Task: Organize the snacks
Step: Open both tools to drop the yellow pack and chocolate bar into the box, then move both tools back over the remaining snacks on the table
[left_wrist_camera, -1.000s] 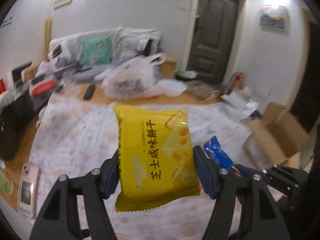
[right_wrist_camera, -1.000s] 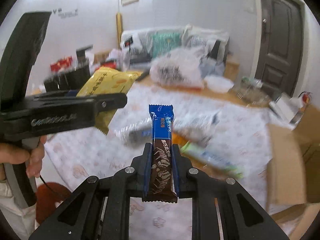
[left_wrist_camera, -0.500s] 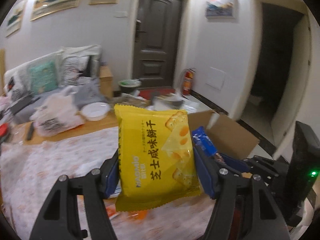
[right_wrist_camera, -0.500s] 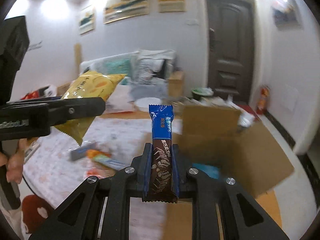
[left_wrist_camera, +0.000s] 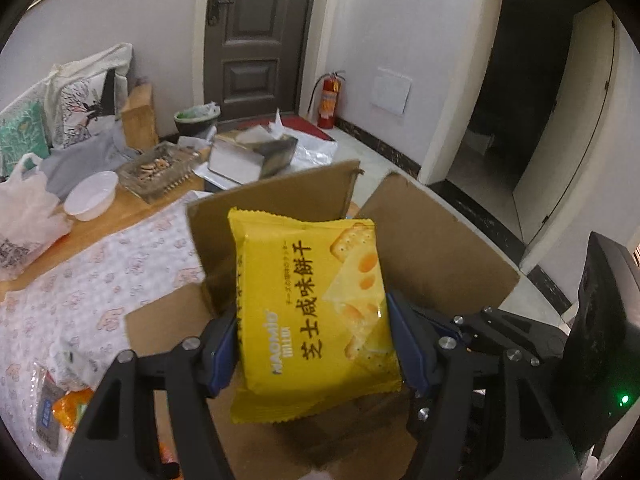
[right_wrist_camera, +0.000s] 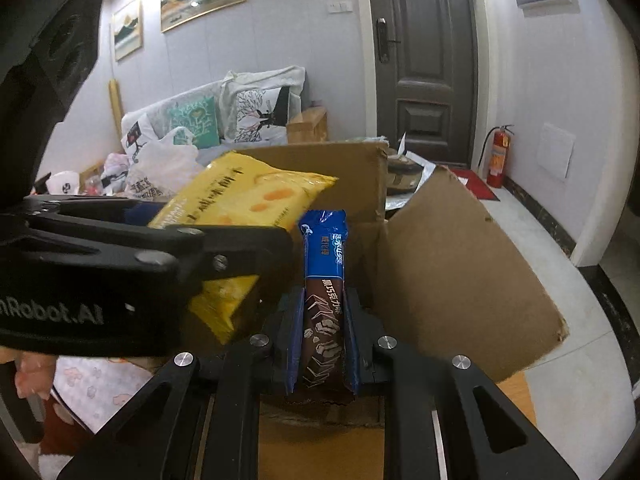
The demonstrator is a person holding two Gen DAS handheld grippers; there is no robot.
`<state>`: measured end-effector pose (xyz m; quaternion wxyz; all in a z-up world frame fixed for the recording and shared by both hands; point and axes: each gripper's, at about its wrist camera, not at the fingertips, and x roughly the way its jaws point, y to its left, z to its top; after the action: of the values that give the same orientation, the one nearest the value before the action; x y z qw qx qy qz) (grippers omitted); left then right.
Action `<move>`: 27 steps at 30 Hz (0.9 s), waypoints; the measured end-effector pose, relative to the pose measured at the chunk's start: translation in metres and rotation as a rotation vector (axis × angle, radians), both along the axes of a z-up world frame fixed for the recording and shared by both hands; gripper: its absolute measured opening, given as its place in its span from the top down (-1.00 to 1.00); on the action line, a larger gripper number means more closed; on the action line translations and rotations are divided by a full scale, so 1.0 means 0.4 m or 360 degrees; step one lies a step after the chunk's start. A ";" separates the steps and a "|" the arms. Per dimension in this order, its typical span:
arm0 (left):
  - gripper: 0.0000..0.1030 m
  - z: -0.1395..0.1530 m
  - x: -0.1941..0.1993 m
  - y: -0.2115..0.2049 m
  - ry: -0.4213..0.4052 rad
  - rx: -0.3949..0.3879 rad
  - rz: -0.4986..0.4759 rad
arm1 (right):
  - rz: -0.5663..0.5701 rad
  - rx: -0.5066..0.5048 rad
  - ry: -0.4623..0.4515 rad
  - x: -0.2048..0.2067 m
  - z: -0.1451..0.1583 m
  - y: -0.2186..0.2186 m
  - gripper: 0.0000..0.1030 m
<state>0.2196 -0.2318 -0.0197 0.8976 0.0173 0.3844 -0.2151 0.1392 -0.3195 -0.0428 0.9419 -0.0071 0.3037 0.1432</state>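
My left gripper (left_wrist_camera: 310,344) is shut on a yellow cheese cracker packet (left_wrist_camera: 312,304) and holds it upright over an open cardboard box (left_wrist_camera: 436,248). My right gripper (right_wrist_camera: 323,332) is shut on a blue and brown chocolate bar (right_wrist_camera: 324,300), also upright, just in front of the same box (right_wrist_camera: 452,276). The left gripper body with the yellow packet (right_wrist_camera: 244,200) shows at the left of the right wrist view, close beside the bar. The right gripper's black body (left_wrist_camera: 488,340) shows at the right of the left wrist view.
A table with a patterned cloth (left_wrist_camera: 80,280) lies to the left, with loose snack packets (left_wrist_camera: 60,400) at its near edge. A white bowl (left_wrist_camera: 90,194), a glass tray (left_wrist_camera: 160,168) and a white plastic bag (left_wrist_camera: 24,216) stand further back. A dark door (right_wrist_camera: 424,60) and fire extinguisher (right_wrist_camera: 498,156) are behind.
Both grippers have swung right from the table and come close over the open cardboard box, each still holding its snack. The box flaps now fill the middle of both views.
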 end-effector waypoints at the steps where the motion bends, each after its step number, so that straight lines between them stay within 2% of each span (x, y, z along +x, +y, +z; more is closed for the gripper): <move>1: -0.25 -0.005 0.005 -0.006 0.0009 0.0004 0.0002 | 0.0003 0.0008 0.0008 0.005 -0.004 -0.004 0.73; 6: -0.26 -0.015 0.021 -0.019 0.0028 0.0017 -0.0003 | 0.0014 0.0040 0.0025 0.011 -0.019 -0.026 0.73; 9: -0.36 -0.013 0.021 -0.017 0.0022 0.0028 0.0007 | 0.0039 0.0045 0.0034 0.009 -0.019 -0.024 0.72; 17: -0.41 0.001 -0.007 0.024 -0.0008 0.0016 0.0037 | 0.0059 0.0037 0.0024 -0.028 0.001 0.005 0.43; 24: -0.43 0.038 -0.076 0.120 -0.0073 -0.0022 0.0099 | 0.0140 0.0056 -0.0006 -0.068 0.043 0.071 0.39; 27: -0.46 0.053 -0.110 0.178 -0.0108 -0.0034 0.0143 | 0.0197 0.0057 -0.0029 -0.089 0.065 0.115 0.28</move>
<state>0.1757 -0.1605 0.0016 0.9190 -0.0024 0.3518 -0.1778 0.1034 -0.2733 -0.0168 0.9340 -0.0101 0.2916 0.2064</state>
